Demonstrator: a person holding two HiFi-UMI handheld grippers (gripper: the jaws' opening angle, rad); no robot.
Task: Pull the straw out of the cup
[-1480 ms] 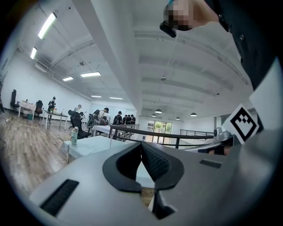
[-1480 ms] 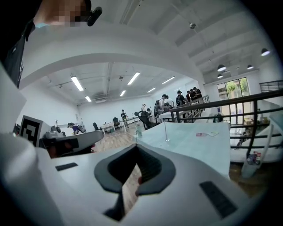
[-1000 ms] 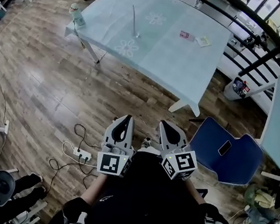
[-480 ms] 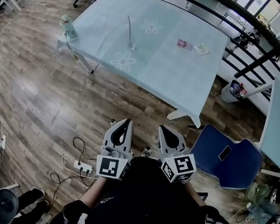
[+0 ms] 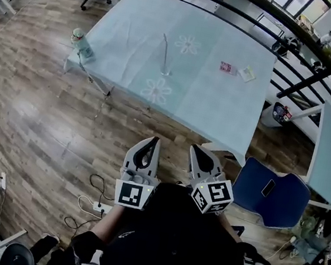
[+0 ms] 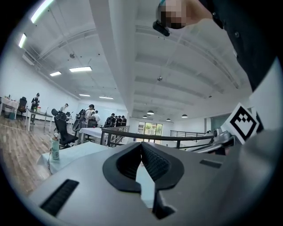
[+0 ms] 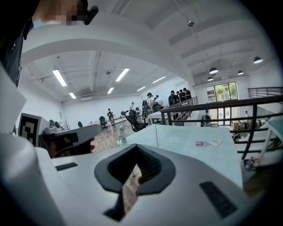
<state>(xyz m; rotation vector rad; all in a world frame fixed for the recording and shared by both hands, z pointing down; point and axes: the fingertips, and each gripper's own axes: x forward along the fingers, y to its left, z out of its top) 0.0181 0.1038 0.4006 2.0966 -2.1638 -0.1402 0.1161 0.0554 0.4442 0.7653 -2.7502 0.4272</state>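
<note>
A clear cup (image 5: 165, 69) with a long straw (image 5: 165, 49) leaning in it stands on the light blue table (image 5: 209, 98), near its middle in the head view. Both grippers are held close to the person's body, over the wooden floor and well short of the table. My left gripper (image 5: 151, 141) is shut with nothing between its pads, as the left gripper view (image 6: 141, 145) also shows. My right gripper (image 5: 198, 150) is shut and empty too, its tips (image 7: 136, 148) pointing toward the table. The cup is hidden in both gripper views.
A pale green bottle (image 5: 80, 41) stands at the table's left corner. Two small cards (image 5: 229, 68) lie at its far right. A blue chair (image 5: 269, 193) is on the right, a power strip (image 5: 101, 207) with cables on the floor, a black railing behind.
The table with the cup has come nearer and shifted right in the head view as the person walks toward it. Both grippers keep the same shut pose before the body.
</note>
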